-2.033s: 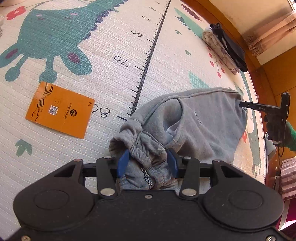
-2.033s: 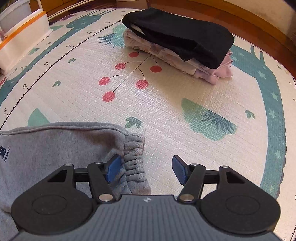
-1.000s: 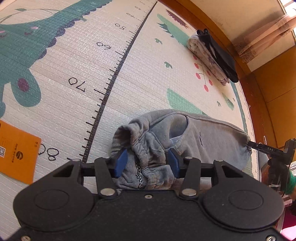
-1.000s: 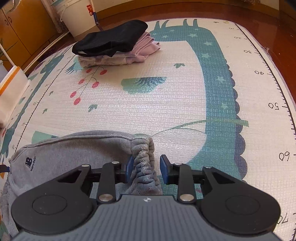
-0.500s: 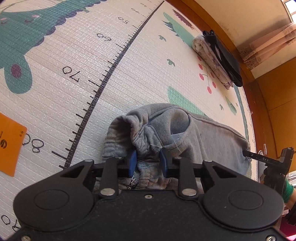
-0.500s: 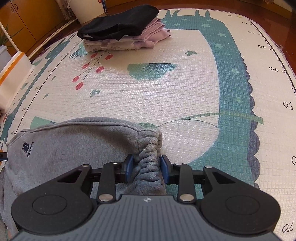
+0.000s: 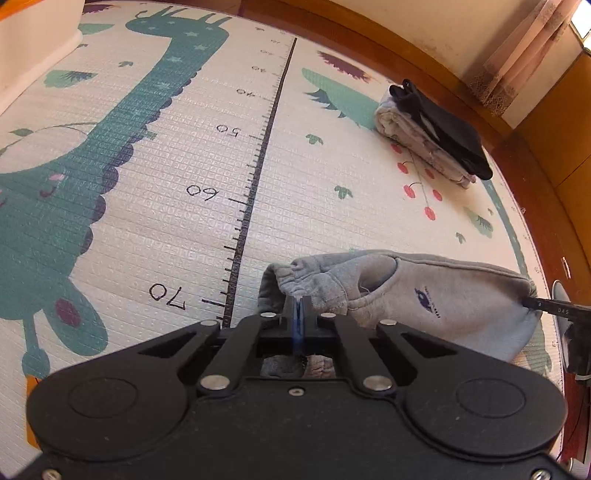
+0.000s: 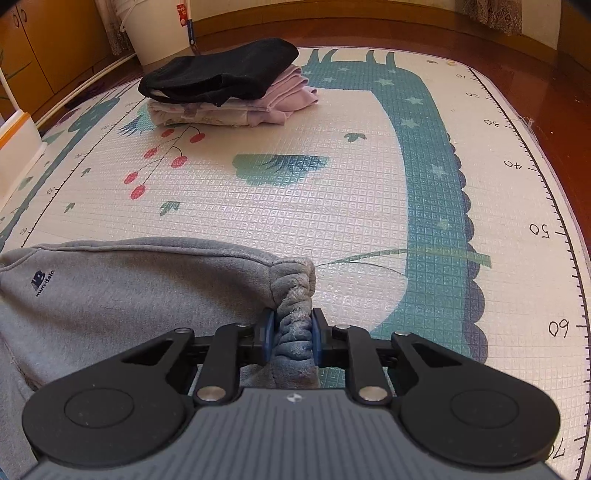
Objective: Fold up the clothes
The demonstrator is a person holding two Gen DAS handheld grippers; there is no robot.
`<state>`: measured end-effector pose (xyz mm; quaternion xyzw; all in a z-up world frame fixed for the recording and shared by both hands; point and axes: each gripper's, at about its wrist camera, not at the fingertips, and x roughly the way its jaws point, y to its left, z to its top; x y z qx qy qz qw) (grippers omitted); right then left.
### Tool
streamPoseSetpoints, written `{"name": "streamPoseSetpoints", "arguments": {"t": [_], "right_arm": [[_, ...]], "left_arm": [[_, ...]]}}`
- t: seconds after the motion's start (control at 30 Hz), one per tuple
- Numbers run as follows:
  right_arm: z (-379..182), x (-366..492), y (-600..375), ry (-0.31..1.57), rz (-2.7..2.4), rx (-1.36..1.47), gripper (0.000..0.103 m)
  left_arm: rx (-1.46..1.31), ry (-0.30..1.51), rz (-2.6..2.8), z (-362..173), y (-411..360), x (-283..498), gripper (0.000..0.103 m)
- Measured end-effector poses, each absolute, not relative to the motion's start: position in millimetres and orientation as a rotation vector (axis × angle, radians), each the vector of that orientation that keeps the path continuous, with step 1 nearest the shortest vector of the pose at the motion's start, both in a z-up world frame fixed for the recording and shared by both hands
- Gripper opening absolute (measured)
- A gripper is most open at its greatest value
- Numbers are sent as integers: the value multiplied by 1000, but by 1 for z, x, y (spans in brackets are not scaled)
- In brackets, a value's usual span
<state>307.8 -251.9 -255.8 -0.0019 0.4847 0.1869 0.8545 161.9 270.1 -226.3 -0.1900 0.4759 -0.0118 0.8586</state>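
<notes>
Grey sweatpants (image 7: 443,295) with a small dark logo hang stretched between my two grippers above the play mat. My left gripper (image 7: 298,314) is shut on one end of the gathered waistband. My right gripper (image 8: 291,332) is shut on the other bunched elastic end of the sweatpants (image 8: 129,291). In the left wrist view the right gripper's fingers (image 7: 543,304) show at the far right, pinching the cloth. The garment's lower part is hidden behind the gripper bodies.
A folded stack, black garment over pale pink ones (image 8: 225,88), lies at the mat's far side and shows too in the left wrist view (image 7: 432,136). A white bucket (image 8: 162,29) and a white bin (image 8: 14,147) stand off the mat. Wooden floor rims the mat.
Both grippers closed on the waistband ends; the right one went from open two seconds ago. The sweatpants rose off the mat and got pulled taut. The orange packet slid out of the left view.
</notes>
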Motion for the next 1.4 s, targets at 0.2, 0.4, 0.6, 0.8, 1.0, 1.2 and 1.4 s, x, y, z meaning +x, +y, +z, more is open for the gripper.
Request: {"name": "streamPoseSetpoints", "arguments": {"t": [0.2, 0.4, 0.6, 0.8, 1.0, 1.2, 1.4], "right_arm": [[-244, 298, -247, 967, 390, -118, 36], [-220, 271, -208, 797, 531, -350, 38], [-239, 226, -153, 844, 793, -537, 44], [-249, 203, -154, 829, 813, -645, 46], [-239, 211, -161, 821, 818, -554, 46], [-239, 225, -161, 858, 789, -466, 46], [-252, 254, -186, 953, 666, -386, 58]], "left_arm": [[-259, 980, 17, -221, 257, 155, 1], [-117, 881, -176, -195, 197, 162, 11], [-29, 958, -365, -228, 127, 159, 44], [210, 938, -389, -251, 97, 134, 46], [51, 891, -405, -226, 106, 148, 45], [1, 915, -451, -233, 73, 155, 43], [112, 985, -489, -244, 56, 137, 37]]}}
